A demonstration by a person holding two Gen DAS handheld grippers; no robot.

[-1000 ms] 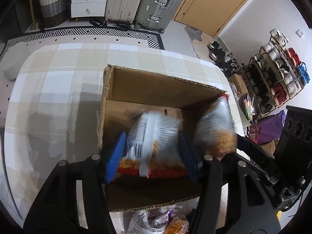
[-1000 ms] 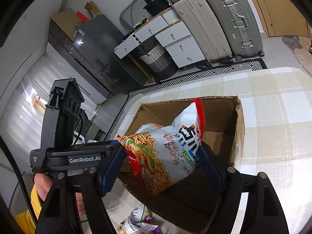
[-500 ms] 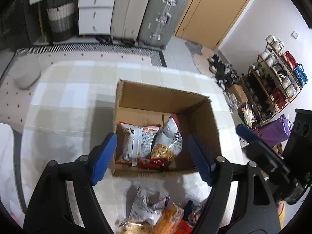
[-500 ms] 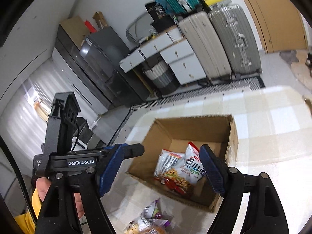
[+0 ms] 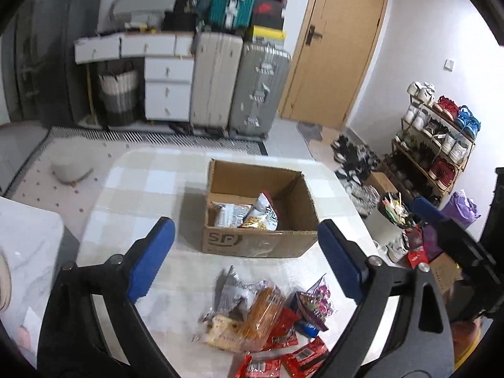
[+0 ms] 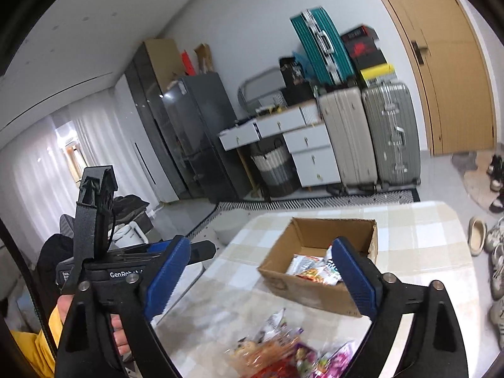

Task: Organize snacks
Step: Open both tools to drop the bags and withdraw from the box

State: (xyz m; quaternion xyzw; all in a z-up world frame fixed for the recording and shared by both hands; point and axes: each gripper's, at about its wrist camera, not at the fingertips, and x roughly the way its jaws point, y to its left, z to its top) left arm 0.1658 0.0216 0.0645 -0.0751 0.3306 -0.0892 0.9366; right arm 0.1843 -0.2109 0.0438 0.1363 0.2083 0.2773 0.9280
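Note:
An open cardboard box (image 5: 258,242) stands on the checked table and holds two noodle snack bags (image 5: 244,214); it also shows in the right wrist view (image 6: 310,296) with the bags (image 6: 316,271) inside. A pile of loose snack packets (image 5: 267,318) lies on the table in front of the box, blurred in the right wrist view (image 6: 283,349). My left gripper (image 5: 245,258) is open and empty, raised above the table between box and pile. My right gripper (image 6: 264,275) is open and empty, raised at the box's near left.
The checked table (image 5: 151,186) has rounded edges. Suitcases (image 5: 239,85) and white drawers (image 5: 167,88) stand behind it, a shoe rack (image 5: 438,145) to the right. A white stool (image 5: 67,167) sits on the floor at the left.
Both grippers held snack bags over the box a second ago, let them go into it, opened, and have pulled back and up. The loose pile has come into view.

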